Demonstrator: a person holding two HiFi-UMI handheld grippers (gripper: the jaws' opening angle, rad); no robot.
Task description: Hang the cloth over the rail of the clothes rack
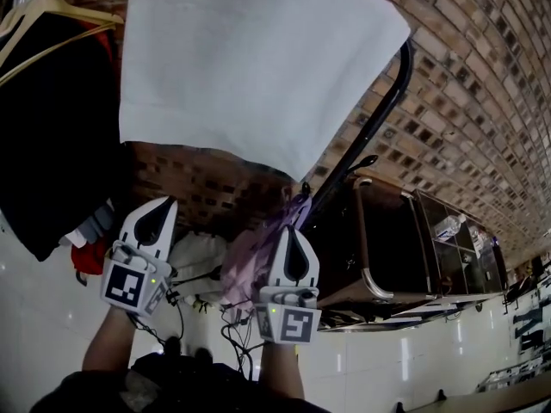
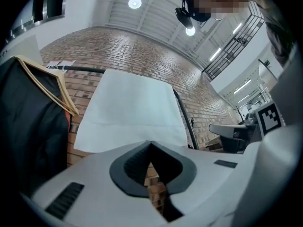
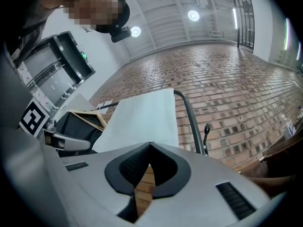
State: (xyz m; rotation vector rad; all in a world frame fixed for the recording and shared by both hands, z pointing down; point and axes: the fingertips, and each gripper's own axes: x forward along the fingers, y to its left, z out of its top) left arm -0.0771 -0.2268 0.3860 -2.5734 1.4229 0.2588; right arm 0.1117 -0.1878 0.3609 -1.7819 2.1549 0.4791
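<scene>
Black rail (image 1: 376, 110) — white cloth (image 1: 258, 67) over it

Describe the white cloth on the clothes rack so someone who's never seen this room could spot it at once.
Face the brick wall and find the black clothes rack standing against it. On its rail, beside the dark clothes on wooden hangers, hangs the cloth. It is the only plain white sheet, draped flat over the rail with no hanger.

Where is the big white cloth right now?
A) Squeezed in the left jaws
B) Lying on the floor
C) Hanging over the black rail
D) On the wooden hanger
C: the white cloth drapes down from the black rail of the rack, and no jaws touch it.
</scene>
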